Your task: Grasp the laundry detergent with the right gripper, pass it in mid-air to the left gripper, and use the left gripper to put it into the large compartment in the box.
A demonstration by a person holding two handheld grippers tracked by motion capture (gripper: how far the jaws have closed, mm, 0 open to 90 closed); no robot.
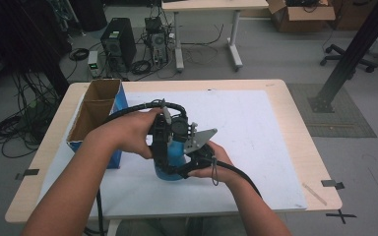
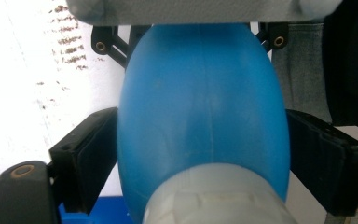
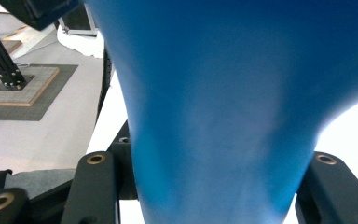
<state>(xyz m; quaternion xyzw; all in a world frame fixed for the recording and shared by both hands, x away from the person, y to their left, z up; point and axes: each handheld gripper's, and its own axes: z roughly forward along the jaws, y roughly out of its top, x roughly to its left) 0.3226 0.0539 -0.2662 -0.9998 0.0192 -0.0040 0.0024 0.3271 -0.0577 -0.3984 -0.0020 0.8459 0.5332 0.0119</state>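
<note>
White sheet (image 1: 256,137) covers wooden table (image 1: 295,123); cables litter grey floor (image 1: 275,59).

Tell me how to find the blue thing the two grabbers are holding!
Look at the white mat covering the wooden table. Near its front middle, beside the open cardboard box, stands a blue bottle. It alone is smooth, rounded and squeezed between black jaws.

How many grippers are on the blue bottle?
2: the left gripper straddles the blue bottle from above; the right gripper clamps it from the right side.

Wooden table (image 1: 295,128) bears white sheet (image 1: 246,128), cardboard box (image 1: 96,110).
</note>
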